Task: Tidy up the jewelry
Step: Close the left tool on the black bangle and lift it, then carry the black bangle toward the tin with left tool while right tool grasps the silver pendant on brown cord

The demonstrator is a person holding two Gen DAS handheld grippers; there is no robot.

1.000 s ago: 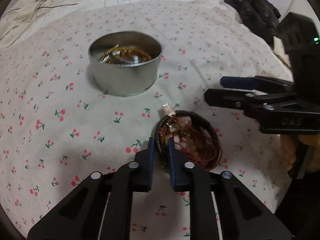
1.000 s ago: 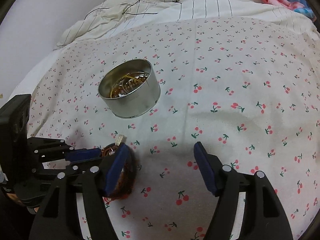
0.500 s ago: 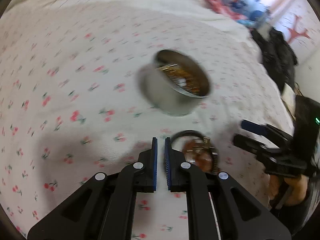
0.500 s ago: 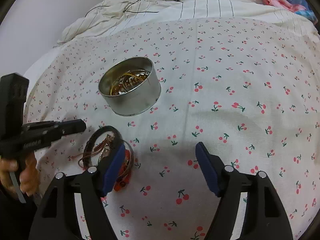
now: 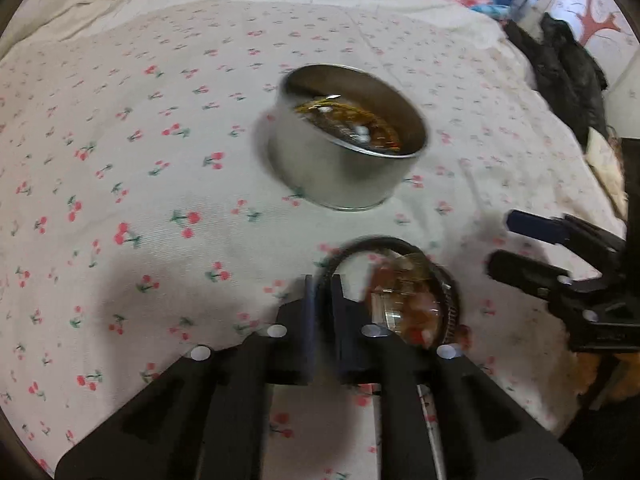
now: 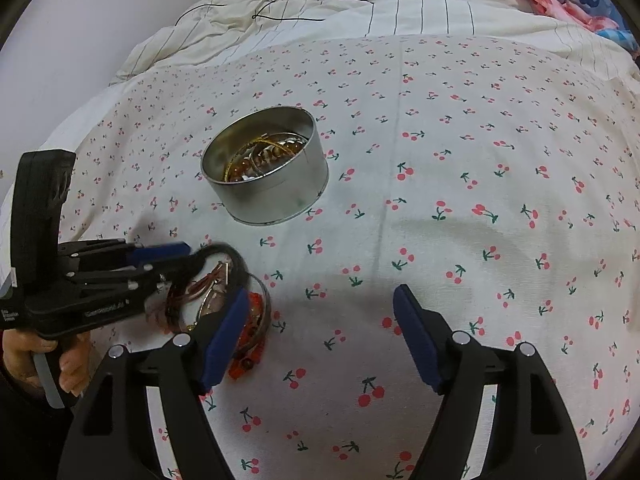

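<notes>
A round silver tin (image 5: 348,136) holding gold and brown jewelry stands on the cherry-print bedspread; it also shows in the right wrist view (image 6: 266,168). A pile of bracelets (image 5: 404,296) lies just in front of it. My left gripper (image 5: 323,284) is shut on the black bracelet (image 5: 380,242) at the pile's left edge; from the right wrist view it (image 6: 192,256) grips that black loop (image 6: 228,254). My right gripper (image 6: 320,320) is open and empty, its left finger beside the red and metal bracelets (image 6: 248,320).
The cherry-print bedspread (image 6: 460,152) covers the whole work area. A striped cream quilt with a black cable (image 6: 288,12) lies behind it. Dark clothing (image 5: 568,72) is heaped at the far right. The right gripper (image 5: 560,268) shows in the left wrist view.
My left gripper let go of the pile, swung away to the left, then came back and shut on the black bracelet. The pile shifted and spread. My right gripper stayed open and still.
</notes>
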